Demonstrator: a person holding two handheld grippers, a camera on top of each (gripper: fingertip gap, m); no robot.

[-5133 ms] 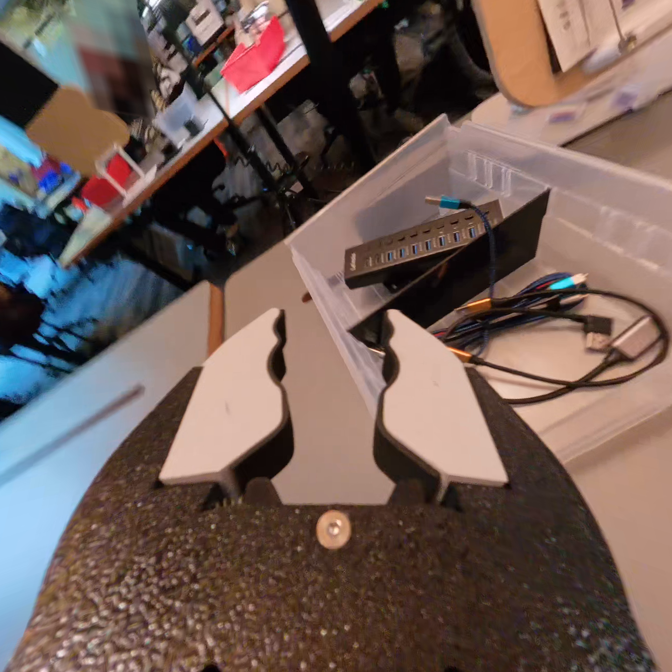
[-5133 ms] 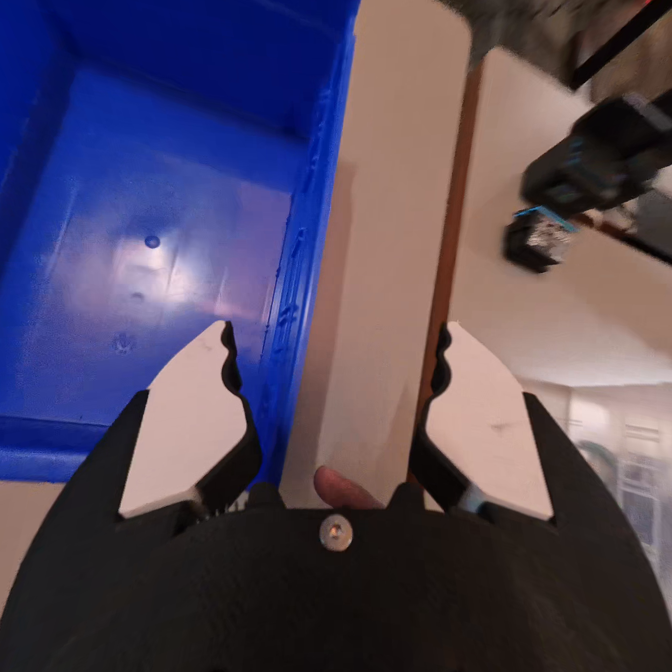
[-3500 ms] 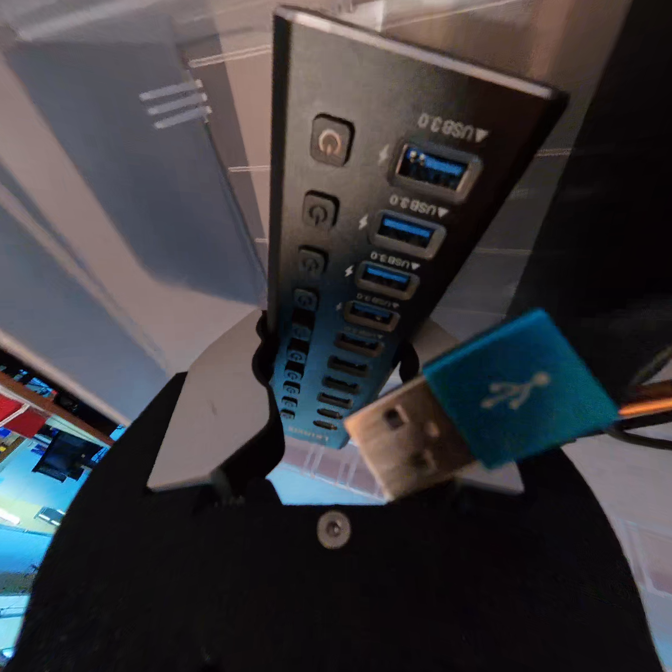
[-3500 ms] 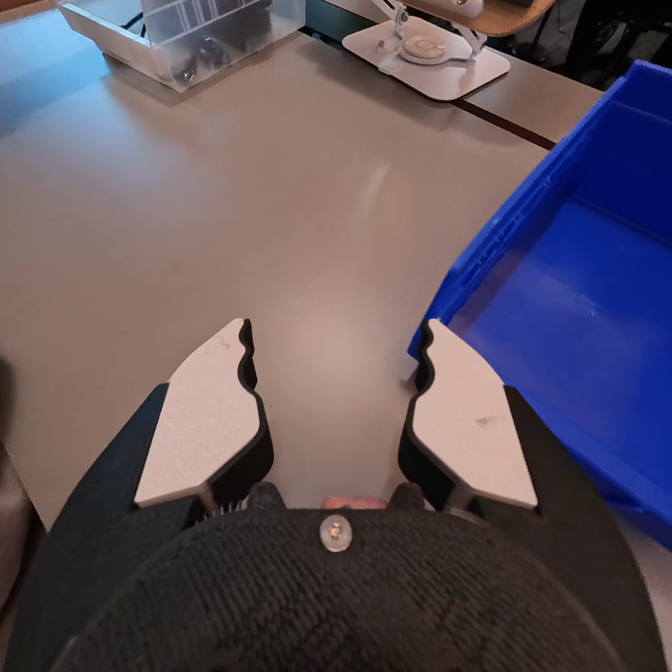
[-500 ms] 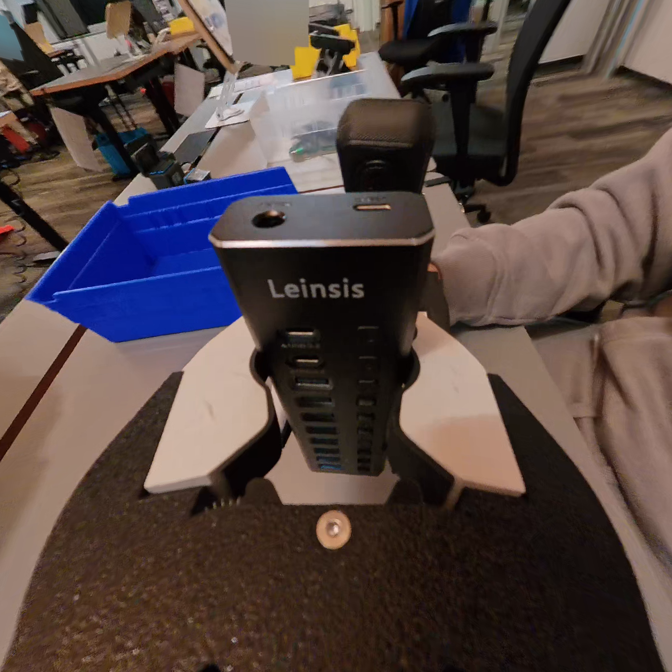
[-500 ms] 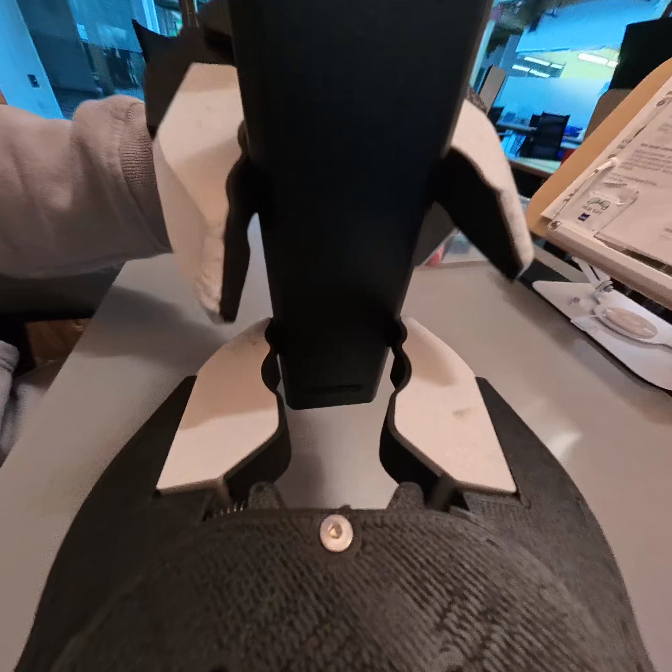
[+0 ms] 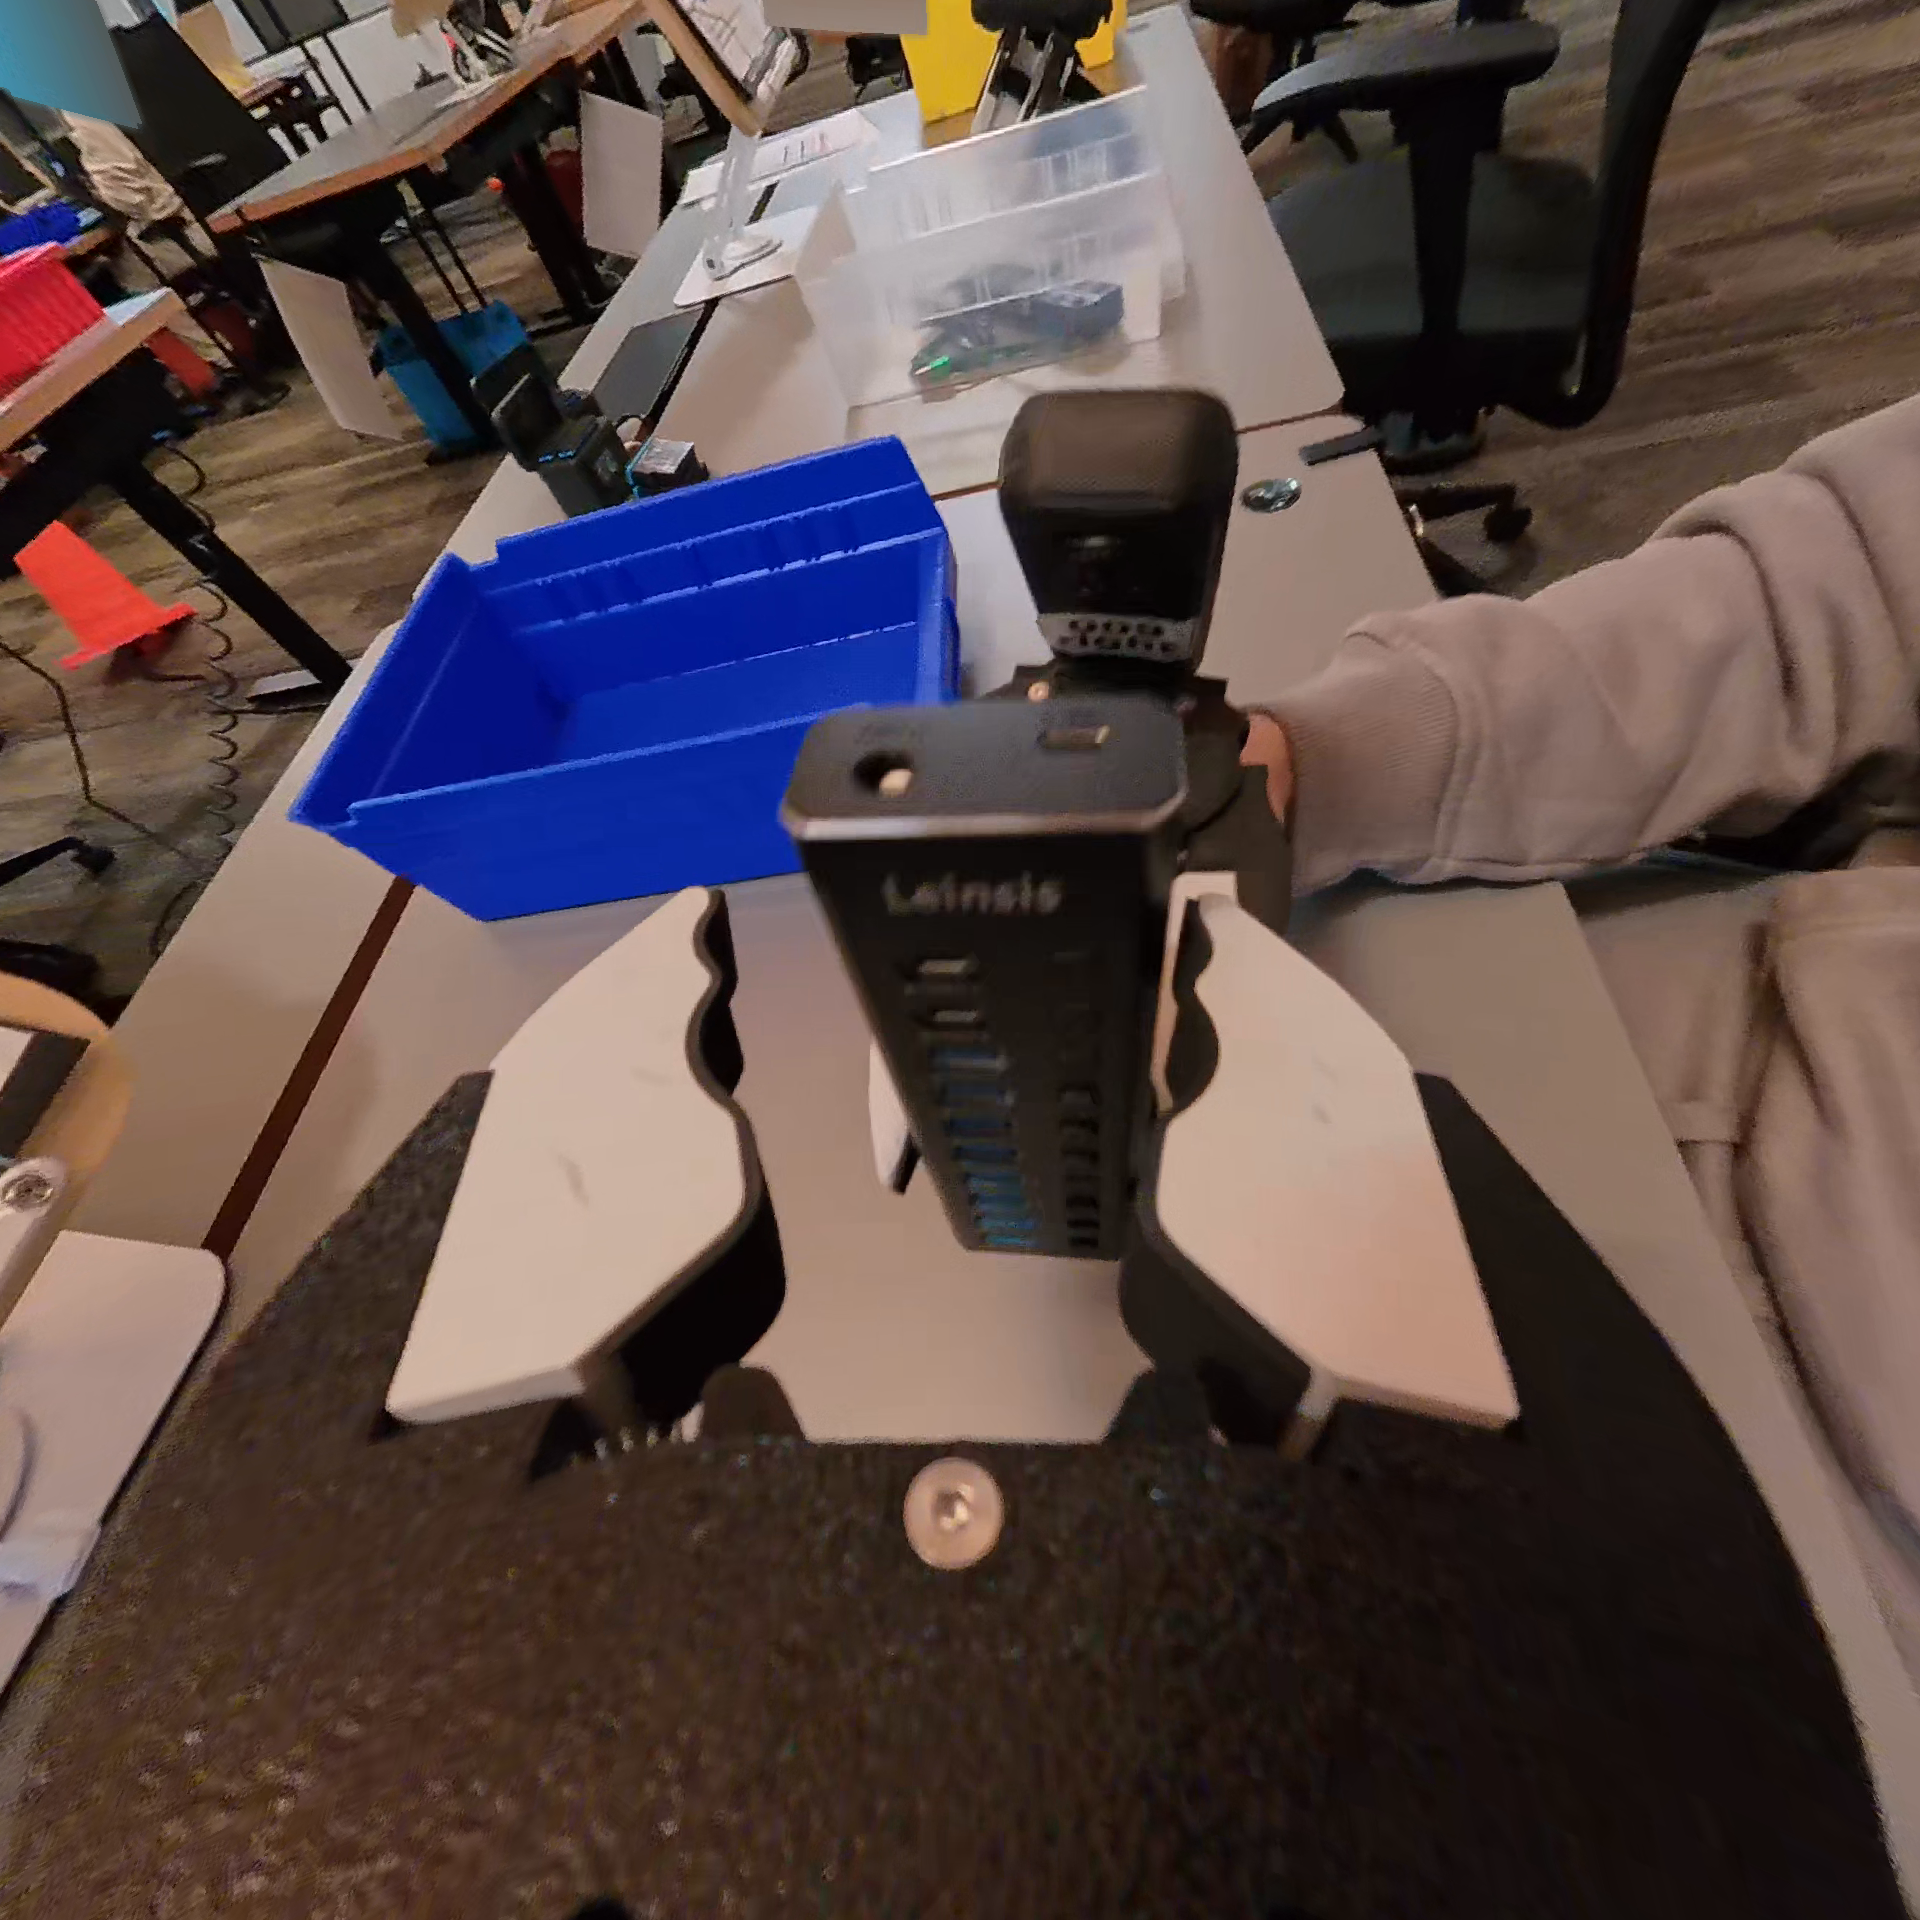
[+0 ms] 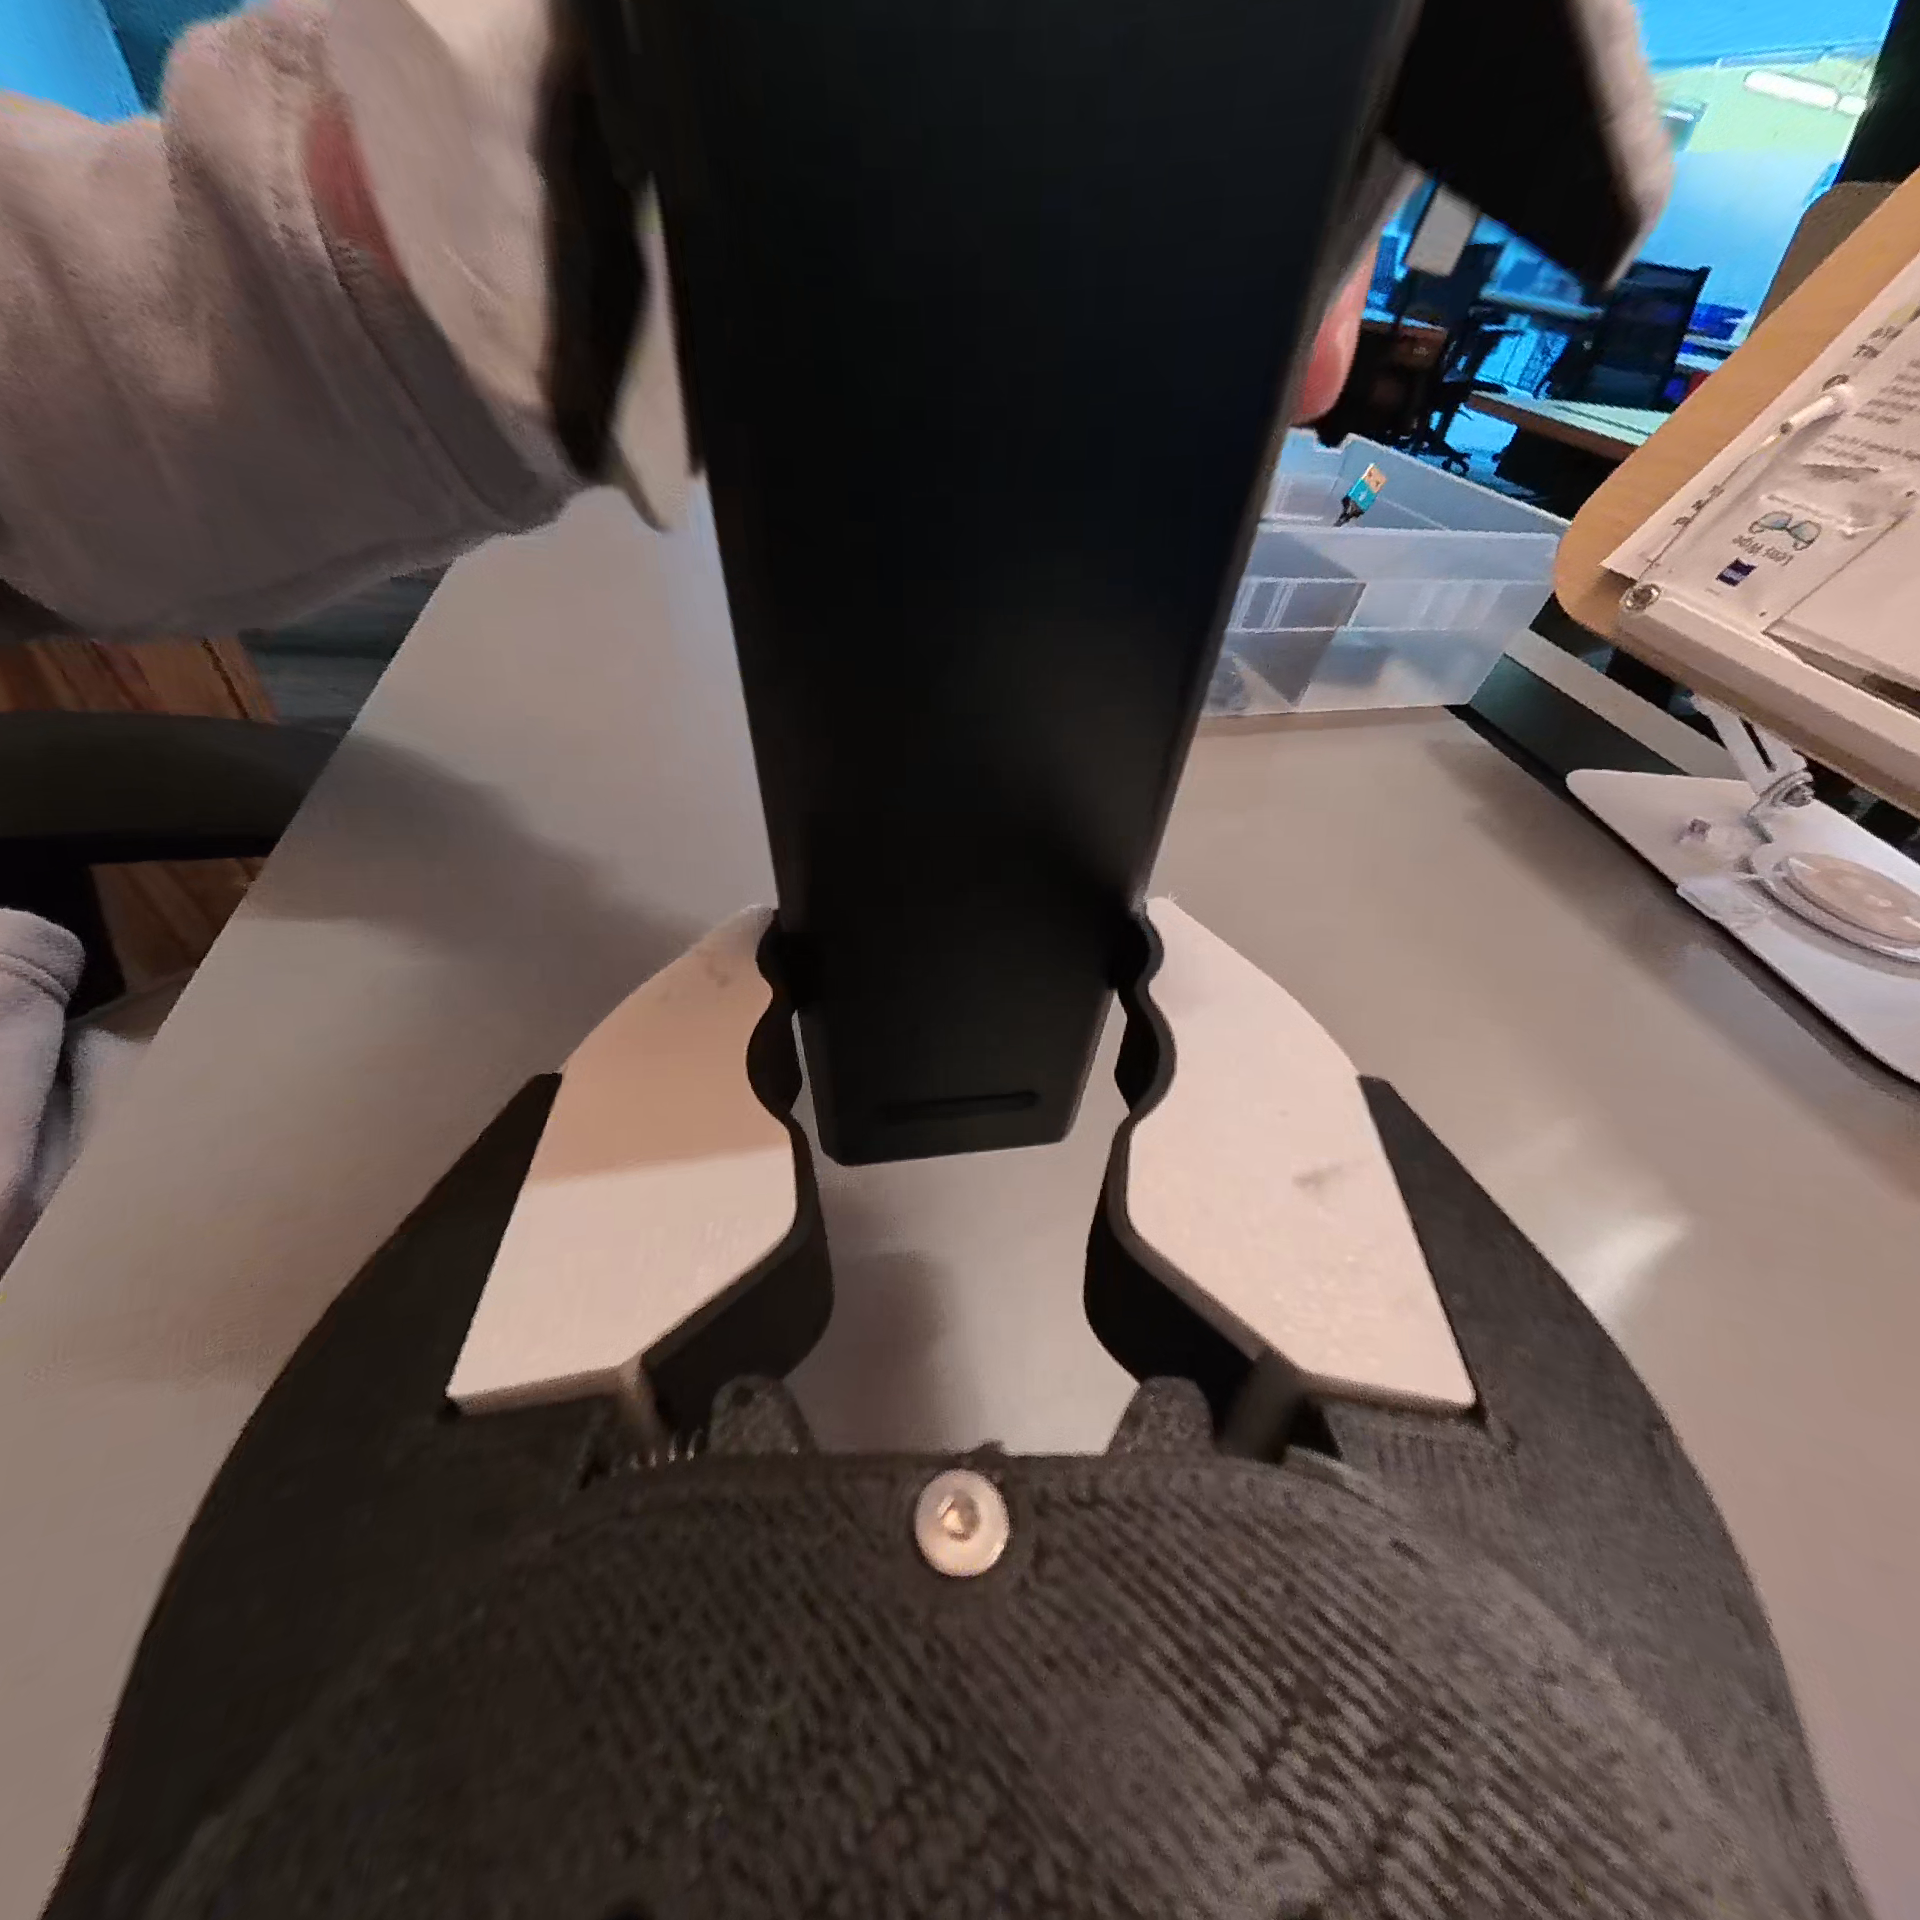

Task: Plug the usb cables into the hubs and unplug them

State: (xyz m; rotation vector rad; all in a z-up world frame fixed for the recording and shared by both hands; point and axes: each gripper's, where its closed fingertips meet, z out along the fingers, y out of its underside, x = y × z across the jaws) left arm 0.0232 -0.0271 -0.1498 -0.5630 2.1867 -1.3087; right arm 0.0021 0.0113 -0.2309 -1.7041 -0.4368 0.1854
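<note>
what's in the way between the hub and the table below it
Nothing visible. The hub, clamped in the right gripper, is over bare table; the blue bin sits off to one side.

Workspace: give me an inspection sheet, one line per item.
Surface: grey table, mostly bare near the tools.
Job's things: black USB hub, held in the air; no plug in the ports that show.
Clutter: empty blue bin; clear box; document stand.
Grippers: right tool shut on the hub's end; left tool open around the other end, with a gap at its left finger.
Cables: bundled in the clear box; a blue plug sticks up.
Surroundings: office chair, other desks, orange cone.
</note>
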